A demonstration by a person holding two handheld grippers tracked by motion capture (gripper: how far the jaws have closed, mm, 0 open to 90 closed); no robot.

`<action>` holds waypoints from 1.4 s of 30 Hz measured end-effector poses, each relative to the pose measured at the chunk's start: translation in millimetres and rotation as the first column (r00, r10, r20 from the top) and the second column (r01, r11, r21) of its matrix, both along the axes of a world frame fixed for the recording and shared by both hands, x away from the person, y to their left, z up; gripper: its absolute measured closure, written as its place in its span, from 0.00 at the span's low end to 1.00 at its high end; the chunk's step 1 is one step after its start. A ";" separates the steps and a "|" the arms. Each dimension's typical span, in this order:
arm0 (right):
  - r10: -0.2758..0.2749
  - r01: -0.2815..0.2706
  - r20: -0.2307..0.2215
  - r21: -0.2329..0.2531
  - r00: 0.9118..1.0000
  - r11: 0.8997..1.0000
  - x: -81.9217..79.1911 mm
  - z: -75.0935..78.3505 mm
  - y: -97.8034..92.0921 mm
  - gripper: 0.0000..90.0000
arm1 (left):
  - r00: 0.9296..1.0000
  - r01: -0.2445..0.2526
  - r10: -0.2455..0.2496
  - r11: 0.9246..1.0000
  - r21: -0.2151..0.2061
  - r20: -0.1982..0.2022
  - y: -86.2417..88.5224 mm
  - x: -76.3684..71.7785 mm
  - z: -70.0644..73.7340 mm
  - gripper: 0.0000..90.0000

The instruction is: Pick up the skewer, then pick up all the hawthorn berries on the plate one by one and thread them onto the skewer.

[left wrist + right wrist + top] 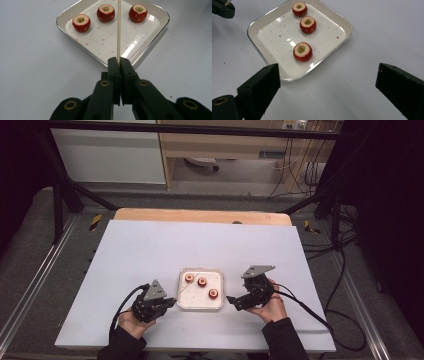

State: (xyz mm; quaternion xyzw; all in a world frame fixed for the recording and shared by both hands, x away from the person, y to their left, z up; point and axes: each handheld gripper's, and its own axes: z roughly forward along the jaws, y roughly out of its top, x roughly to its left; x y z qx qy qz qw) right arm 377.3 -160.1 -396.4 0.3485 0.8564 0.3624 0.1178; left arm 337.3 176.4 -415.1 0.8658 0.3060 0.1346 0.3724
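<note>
The left gripper (119, 62) had its jaws clamped on a skewer (118, 30) above the tray (160, 27); the right gripper (328, 77) hung wide open near the closest cored fruit (302, 51). Best to pinch that fruit gently, then align the skewer with its hollow

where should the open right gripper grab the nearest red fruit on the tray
Grip the red fruit across its round red sides, below the cut top, coming down from above. It sits upright on the tray with its cored hole up and free space on both sides, and the right gripper is already open wide beside the tray.
</note>
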 end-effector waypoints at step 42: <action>-0.009 -0.042 -0.292 -0.166 0.956 0.985 49.7 -14.8 80.0 0.50 | 1.000 0.001 -0.001 1.000 -0.020 -0.003 3.9 -0.5 -10.5 0.98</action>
